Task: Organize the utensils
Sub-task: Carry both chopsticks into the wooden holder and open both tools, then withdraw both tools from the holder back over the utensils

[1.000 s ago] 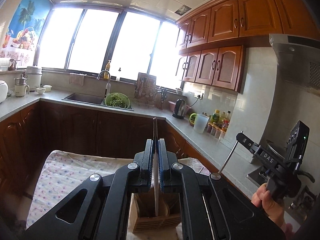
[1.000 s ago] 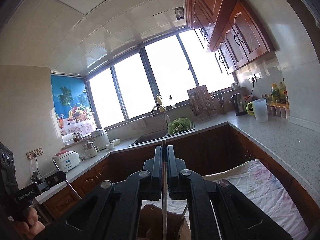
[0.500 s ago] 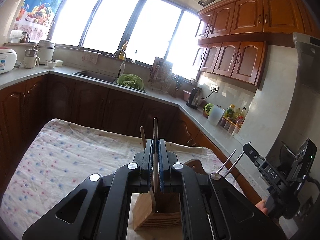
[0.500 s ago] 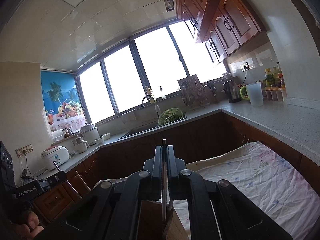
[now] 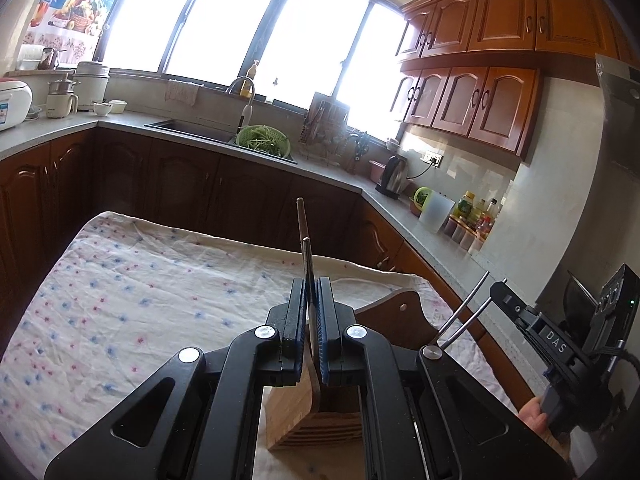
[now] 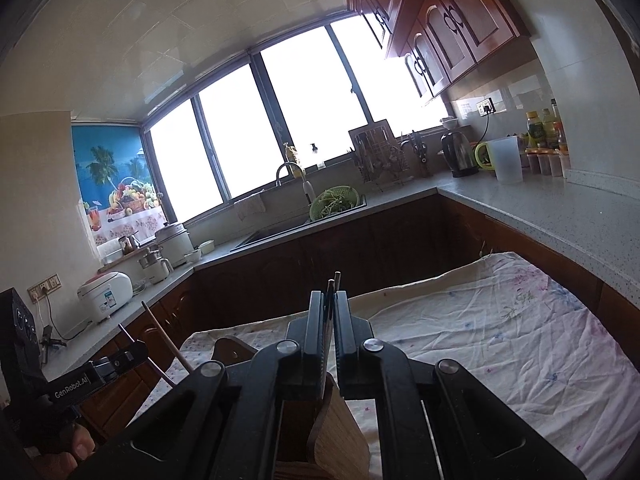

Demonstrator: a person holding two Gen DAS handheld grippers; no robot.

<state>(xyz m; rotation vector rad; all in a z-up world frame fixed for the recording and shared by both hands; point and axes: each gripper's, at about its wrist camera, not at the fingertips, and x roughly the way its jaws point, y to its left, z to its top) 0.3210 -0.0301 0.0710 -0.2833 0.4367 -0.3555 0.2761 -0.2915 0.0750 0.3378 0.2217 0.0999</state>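
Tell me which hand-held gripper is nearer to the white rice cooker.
Left. The left hand-held gripper is on the white rice cooker's side of the cloth-covered table; the right hand-held gripper sits beyond it, toward the opposite counter.

A flower-printed cloth is covering the table, lying rumpled across it. Behind it, a grey countertop is running along dark wooden cabinets, and a green colander of vegetables is sitting at the sink under a curved tap. A steel kettle, a translucent jug and several bottles are standing along the counter, while a white rice cooker is sitting at the far end.
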